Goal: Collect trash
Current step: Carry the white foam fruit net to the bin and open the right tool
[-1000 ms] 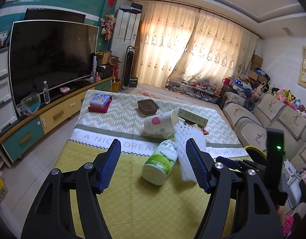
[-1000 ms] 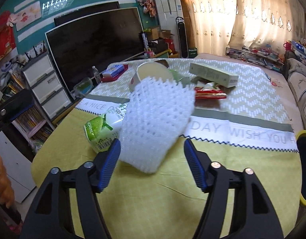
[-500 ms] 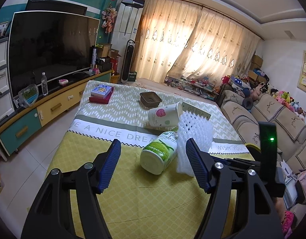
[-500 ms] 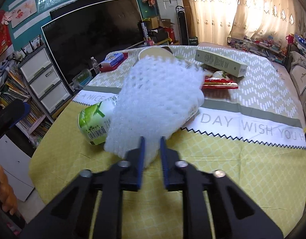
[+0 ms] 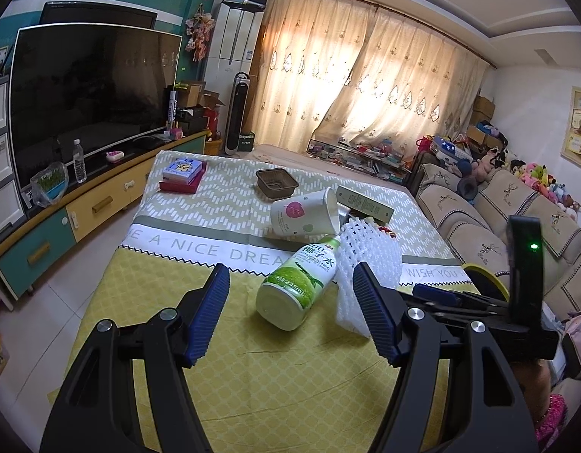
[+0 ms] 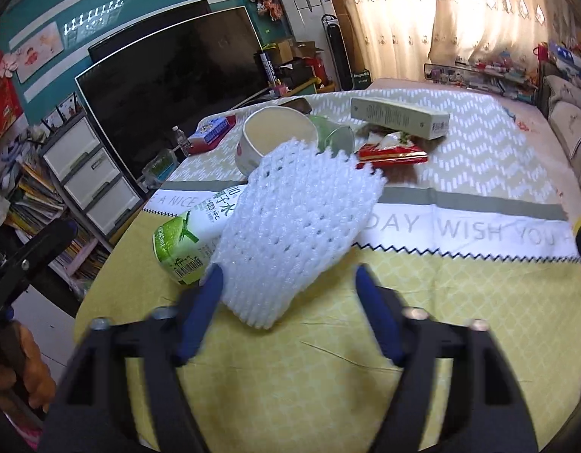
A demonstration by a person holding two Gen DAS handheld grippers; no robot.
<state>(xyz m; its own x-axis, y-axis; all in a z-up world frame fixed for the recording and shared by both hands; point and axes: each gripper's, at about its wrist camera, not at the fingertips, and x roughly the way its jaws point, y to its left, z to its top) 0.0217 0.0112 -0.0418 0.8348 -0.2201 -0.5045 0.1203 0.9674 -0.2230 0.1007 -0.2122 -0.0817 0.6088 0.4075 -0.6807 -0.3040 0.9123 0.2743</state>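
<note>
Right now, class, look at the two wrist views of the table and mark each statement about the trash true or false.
1. The green-labelled bottle lies on its side. True.
2. The white foam net is clamped in the right hand-held gripper. False: its jaws are opening, pads clear of the net.
3. The paper cup stands upright. False: it is tipped over.
4. The left hand-held gripper holds nothing. True.
5. A red snack wrapper lies near the long box. True.

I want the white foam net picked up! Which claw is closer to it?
The right claw: its jaws are opening, with the foam net just ahead between them. The left claw points at the coconut drink bottle beside it.
</note>
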